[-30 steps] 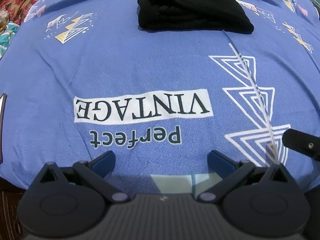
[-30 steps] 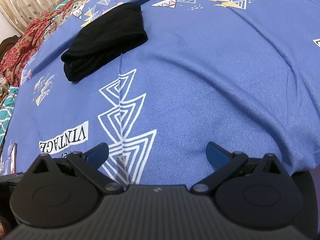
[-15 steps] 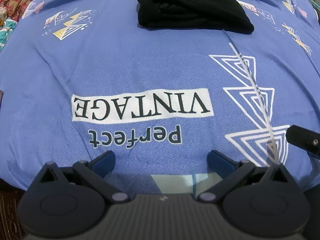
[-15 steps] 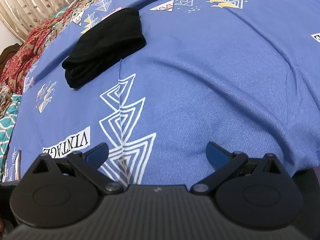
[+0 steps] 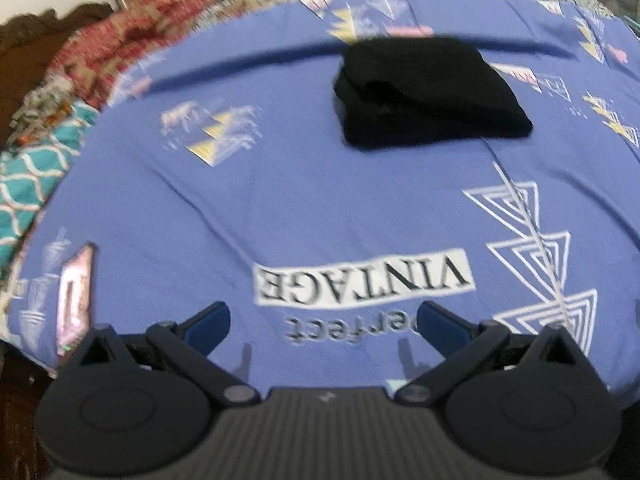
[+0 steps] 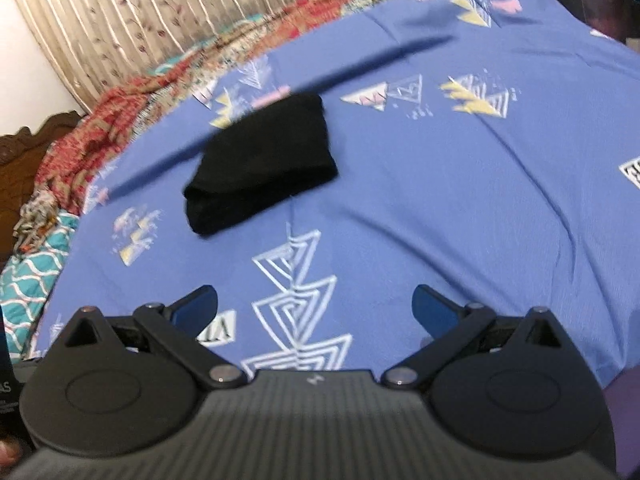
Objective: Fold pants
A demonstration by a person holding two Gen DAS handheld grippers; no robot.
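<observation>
The black pants (image 5: 424,96) lie folded into a compact bundle on the blue printed bedsheet (image 5: 280,184), far ahead of both grippers. In the right wrist view the same black bundle (image 6: 260,164) sits left of centre on the sheet (image 6: 460,200). My left gripper (image 5: 324,320) hangs open over the near edge of the bed, above the "Perfect VINTAGE" print, with nothing between its blue fingertips. My right gripper (image 6: 314,304) is open too, over the white triangle print, and holds nothing.
A red patterned quilt (image 5: 120,32) and a teal patterned cloth (image 5: 28,184) lie along the bed's left side. Beige curtains (image 6: 160,12) and a dark wooden headboard (image 6: 36,136) stand behind. The bed's near edge drops off just under both grippers.
Both grippers have pulled back and tilted upward, so the folded pants look smaller and farther off and the curtains and quilt have come into view. Both stay open.
</observation>
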